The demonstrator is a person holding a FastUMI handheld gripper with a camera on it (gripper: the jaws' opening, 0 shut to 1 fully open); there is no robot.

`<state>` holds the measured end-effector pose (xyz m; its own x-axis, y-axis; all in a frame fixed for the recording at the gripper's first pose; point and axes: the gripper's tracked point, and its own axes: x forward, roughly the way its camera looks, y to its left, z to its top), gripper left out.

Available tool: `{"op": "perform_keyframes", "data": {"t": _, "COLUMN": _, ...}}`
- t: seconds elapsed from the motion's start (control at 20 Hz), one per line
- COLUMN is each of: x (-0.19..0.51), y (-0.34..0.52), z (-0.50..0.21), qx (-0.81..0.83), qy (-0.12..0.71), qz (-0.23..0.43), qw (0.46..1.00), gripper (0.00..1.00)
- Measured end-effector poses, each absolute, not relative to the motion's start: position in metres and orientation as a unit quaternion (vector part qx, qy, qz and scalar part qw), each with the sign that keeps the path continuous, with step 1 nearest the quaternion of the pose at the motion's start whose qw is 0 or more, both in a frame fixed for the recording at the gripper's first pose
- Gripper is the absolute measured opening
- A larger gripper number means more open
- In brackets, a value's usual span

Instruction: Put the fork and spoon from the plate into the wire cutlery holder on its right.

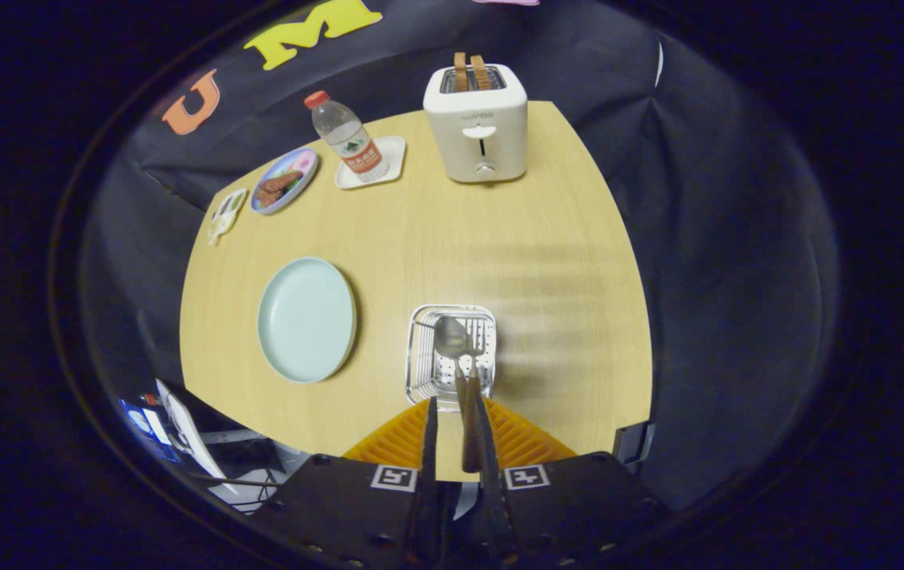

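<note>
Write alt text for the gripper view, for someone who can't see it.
The tool grips a spoon and fork by their handles over the wire cutlery holder. Left of the holder, a pale plate sits on the wooden table.

A wooden table [499, 253] carries a wire holder [452, 352] just ahead of the fingers, an empty plate [306, 319] left of it, and beyond them a toaster [477, 123], a bottle [345, 136] on a small tray [393, 154], and a plate of food [284, 180].
</note>
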<state>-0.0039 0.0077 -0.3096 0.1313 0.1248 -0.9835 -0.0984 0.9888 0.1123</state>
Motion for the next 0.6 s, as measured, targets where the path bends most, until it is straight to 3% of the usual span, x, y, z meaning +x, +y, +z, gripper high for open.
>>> {"op": "perform_keyframes", "data": {"t": 0.1, "x": 0.007, "y": 0.011, "z": -0.301, "qx": 0.008, "qy": 0.631, "qz": 0.078, "qw": 0.772, "gripper": 0.43}}
{"op": "perform_keyframes", "data": {"t": 0.25, "x": 0.033, "y": 0.015, "z": -0.282, "qx": -0.007, "qy": 0.569, "qz": 0.082, "qw": 0.818, "gripper": 0.6}}
{"op": "perform_keyframes", "data": {"t": 0.3, "x": 0.042, "y": 0.018, "z": -0.273, "qx": -0.013, "qy": 0.544, "qz": 0.083, "qw": 0.835, "gripper": 0.73}}
{"op": "perform_keyframes", "data": {"t": 0.35, "x": 0.052, "y": 0.02, "z": -0.262, "qx": -0.013, "qy": 0.519, "qz": 0.083, "qw": 0.851, "gripper": 0.81}}
{"op": "perform_keyframes", "data": {"t": 0.5, "x": 0.073, "y": 0.034, "z": -0.225, "qx": 0.001, "qy": 0.447, "qz": 0.092, "qw": 0.89, "gripper": 0.95}}
{"op": "perform_keyframes", "data": {"t": 0.6, "x": 0.082, "y": 0.041, "z": -0.193, "qx": -0.002, "qy": 0.391, "qz": 0.101, "qw": 0.915, "gripper": 0.95}}
